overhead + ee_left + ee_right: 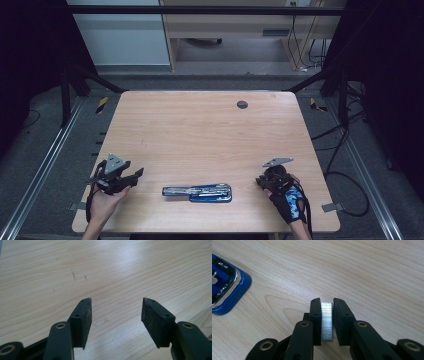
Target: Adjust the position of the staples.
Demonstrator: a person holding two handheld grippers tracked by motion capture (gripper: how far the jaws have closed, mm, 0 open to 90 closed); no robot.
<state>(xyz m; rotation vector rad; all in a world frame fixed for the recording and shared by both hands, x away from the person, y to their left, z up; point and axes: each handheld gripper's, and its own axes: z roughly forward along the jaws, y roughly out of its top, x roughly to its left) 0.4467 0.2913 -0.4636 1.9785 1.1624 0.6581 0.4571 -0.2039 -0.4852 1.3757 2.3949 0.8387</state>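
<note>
A blue stapler [197,192] lies opened out flat near the table's front edge, its metal channel facing up; its blue end [227,290] reaches into the left of the right gripper view. To its right, my right gripper [262,181] [327,305] sits low over the wood, shut on a short silver strip of staples [327,322] held on edge between the pads. Left of the stapler, my left gripper [135,177] [116,312] stands open over bare wood with nothing between its pads.
The wooden table [200,130] has a dark round grommet [242,104] near its far edge. Metal frame rails run along both sides, with cables on the floor at the right.
</note>
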